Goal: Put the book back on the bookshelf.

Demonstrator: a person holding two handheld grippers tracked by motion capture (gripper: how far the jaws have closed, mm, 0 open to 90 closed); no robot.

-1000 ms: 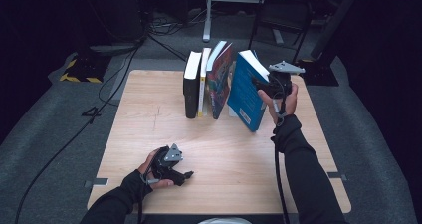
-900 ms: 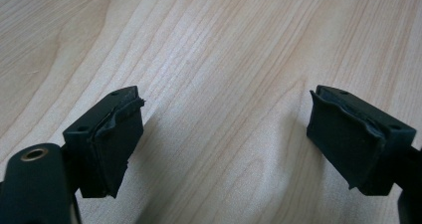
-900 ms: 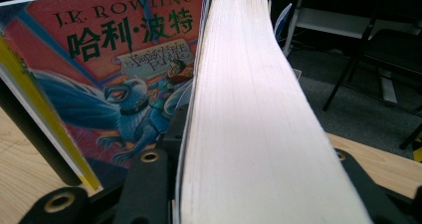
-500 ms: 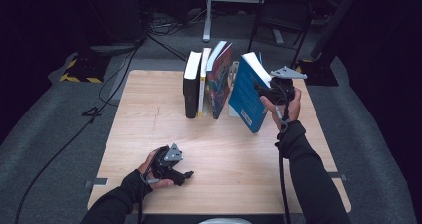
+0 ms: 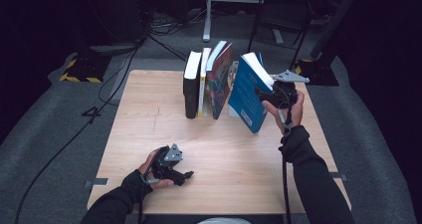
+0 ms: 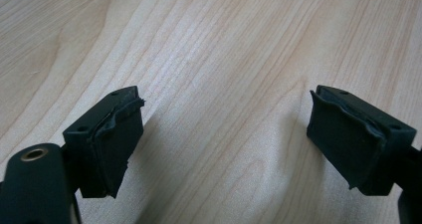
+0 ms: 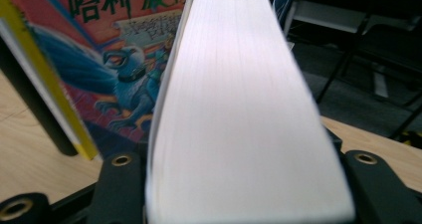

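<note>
Blue book (image 5: pixel 247 98) tilted, top leaning right — right gripper (image 5: pixel 268 92) fingers just opening astride its page edge.

Blue book (image 5: pixel 247 95): blue cover with white lettering along the spine, white page block (image 7: pixel 239 114) facing up and to the right. Closed. Pose: standing on its lower edge on the worktop (image 5: pixel 149 129), strongly tilted, top leaning right, away from the row. Position: right end of the row of standing books, near the far edge of the worktop, just beside the illustrated book (image 5: pixel 221 79); bottoms close, tops spread apart in a V. In the right gripper view, the page block fills the gap between the tongs; contact with the pads cannot be told.
</note>
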